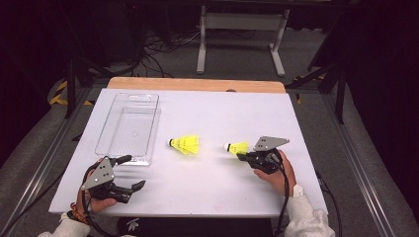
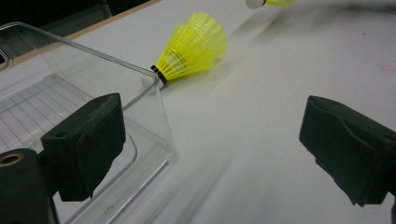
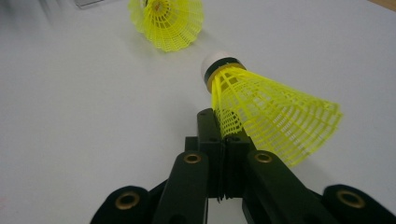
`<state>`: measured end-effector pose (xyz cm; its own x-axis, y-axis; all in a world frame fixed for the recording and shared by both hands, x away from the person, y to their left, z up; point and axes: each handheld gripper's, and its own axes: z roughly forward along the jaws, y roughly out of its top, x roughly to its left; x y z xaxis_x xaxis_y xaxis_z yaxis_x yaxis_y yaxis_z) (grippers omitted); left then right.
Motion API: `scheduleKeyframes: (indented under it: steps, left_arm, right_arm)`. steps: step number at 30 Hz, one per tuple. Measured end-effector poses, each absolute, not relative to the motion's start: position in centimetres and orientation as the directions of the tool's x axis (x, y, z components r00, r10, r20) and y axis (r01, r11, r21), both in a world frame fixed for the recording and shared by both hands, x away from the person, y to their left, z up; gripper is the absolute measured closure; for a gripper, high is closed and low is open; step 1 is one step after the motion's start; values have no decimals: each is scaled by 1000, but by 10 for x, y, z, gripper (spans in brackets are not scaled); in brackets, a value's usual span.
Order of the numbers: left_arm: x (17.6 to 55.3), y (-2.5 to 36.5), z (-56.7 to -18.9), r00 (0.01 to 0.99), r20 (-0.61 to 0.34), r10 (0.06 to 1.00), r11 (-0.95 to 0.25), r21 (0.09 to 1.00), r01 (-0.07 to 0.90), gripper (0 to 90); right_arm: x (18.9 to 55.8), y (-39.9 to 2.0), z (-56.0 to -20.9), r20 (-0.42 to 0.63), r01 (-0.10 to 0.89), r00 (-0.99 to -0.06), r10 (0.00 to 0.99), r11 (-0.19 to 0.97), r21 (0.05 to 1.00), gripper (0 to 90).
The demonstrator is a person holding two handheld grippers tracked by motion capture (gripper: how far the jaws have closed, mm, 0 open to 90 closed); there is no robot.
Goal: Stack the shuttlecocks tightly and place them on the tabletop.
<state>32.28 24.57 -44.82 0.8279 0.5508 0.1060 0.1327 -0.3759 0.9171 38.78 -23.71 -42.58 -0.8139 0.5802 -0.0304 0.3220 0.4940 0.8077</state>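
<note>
My right gripper (image 1: 243, 157) (image 3: 223, 133) is shut on the mesh skirt of a yellow shuttlecock (image 1: 237, 147) (image 3: 273, 114), whose white cork points away from me over the white table. More yellow shuttlecocks (image 1: 185, 143) (image 2: 194, 46) (image 3: 168, 21), which look nested into each other, lie on their side mid-table. My left gripper (image 1: 137, 171) (image 2: 210, 154) stands open at the near left, with one jaw by the near corner of a clear plastic tray (image 1: 104, 127) (image 2: 93, 53) and nothing between its jaws. The held shuttlecock (image 2: 271, 3) shows at the top edge of the left gripper view.
The white table top (image 1: 207, 192) has a wooden strip (image 1: 197, 84) along its far edge. The clear tray lies lengthwise at the left. A white frame (image 1: 242, 29) and cables lie on the floor beyond the table.
</note>
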Motion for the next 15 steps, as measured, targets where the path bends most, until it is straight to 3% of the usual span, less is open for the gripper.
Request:
scheduleKeyframes:
  steps: [15]
  left_arm:
    - [323, 246, -449, 828, 103, 551, -375, 917, 135, 79]
  right_arm:
    - [396, -215, -420, -48, 289, -819, 571, 485, 825, 898]
